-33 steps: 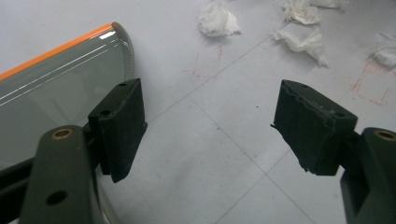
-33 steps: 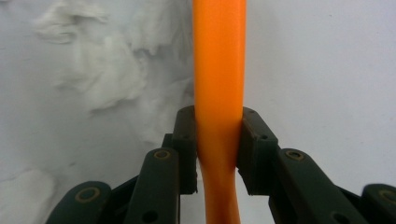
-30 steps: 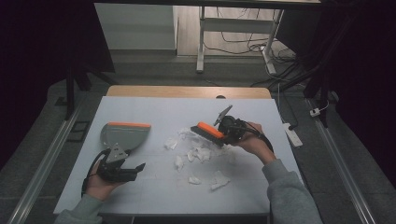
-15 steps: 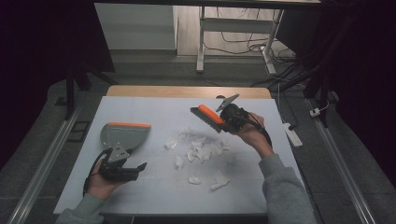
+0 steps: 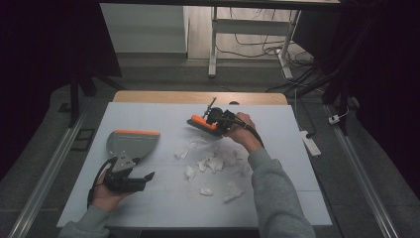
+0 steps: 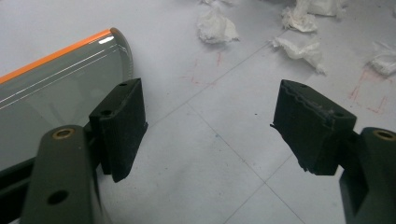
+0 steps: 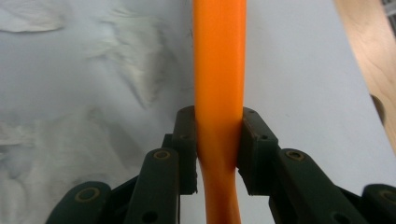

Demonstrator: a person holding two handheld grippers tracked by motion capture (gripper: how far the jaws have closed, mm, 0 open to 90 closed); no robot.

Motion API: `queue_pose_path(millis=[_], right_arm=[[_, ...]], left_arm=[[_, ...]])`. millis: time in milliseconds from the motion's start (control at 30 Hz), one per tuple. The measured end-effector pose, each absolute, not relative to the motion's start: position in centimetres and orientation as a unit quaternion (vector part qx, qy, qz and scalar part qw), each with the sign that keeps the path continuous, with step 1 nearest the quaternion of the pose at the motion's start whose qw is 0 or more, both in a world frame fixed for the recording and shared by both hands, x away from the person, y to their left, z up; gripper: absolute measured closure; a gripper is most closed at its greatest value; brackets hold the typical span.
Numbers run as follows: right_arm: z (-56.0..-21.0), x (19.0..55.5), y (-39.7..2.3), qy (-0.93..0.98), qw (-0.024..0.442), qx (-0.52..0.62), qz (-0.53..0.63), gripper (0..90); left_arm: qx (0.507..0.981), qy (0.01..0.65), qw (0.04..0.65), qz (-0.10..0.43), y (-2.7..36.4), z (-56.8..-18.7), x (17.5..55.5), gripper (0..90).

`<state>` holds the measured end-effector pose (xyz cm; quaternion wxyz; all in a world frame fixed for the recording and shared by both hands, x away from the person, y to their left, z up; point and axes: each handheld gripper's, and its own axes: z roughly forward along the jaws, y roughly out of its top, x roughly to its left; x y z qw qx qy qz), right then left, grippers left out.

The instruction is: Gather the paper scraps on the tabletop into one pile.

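Table (image 5: 297, 198): pale sheet over the top, wooden strip showing along the far edge.
Dustpan (image 5: 130, 144): grey with an orange lip, lying flat near the left edge; left gripper (image 5: 141, 179) sits just in front of it, jaws spread wide with nothing between them, one pad close beside the pan.
Brush (image 5: 202, 124): orange, held toward the far edge, beyond the scraps; right gripper (image 7: 216, 154) is clamped on its orange handle, pads pressing both sides.
Paper scraps (image 5: 213, 166): crumpled white bits scattered mid-table.
Handling, brush: likely light, stiff smooth plastic; could twist in the pads, so a firm hold on the handle suits.
Handling, scraps: probably near weightless, soft, apt to scatter.
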<state>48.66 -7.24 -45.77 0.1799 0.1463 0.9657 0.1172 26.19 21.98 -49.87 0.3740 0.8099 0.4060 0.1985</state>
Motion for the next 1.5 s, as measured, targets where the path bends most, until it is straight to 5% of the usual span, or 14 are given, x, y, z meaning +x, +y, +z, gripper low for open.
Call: queue_pose_path(millis=[133,500,633,900,1167,1500], right_arm=[[-46.0,47.5,-6.3,0.971,0.195,0.105,0.088,70.8],[-44.7,43.2,-9.3,0.984,0.127,0.056,0.11,70.7],[-43.2,42.8,-11.2,0.965,0.173,0.099,0.17,70.6],[-41.4,42.6,-12.2,0.937,0.171,0.177,0.246,70.6],[-41.1,41.6,-7.0,0.929,0.102,0.197,0.296,70.7],[-45.3,42.1,-0.4,0.913,-0.015,0.271,0.303,70.7]], left_arm=[[0.81,0.406,0.374,0.198,22.0,-49.9,26.2,26.5],[0.809,0.409,0.374,0.195,22.1,-49.9,26.1,26.6],[0.808,0.411,0.375,0.196,22.1,-49.9,26.2,26.5],[0.804,0.415,0.376,0.198,22.3,-49.8,26.2,26.5],[0.804,0.416,0.375,0.198,22.4,-49.9,26.2,26.6],[0.805,0.414,0.375,0.198,22.3,-50.0,26.2,26.6]])
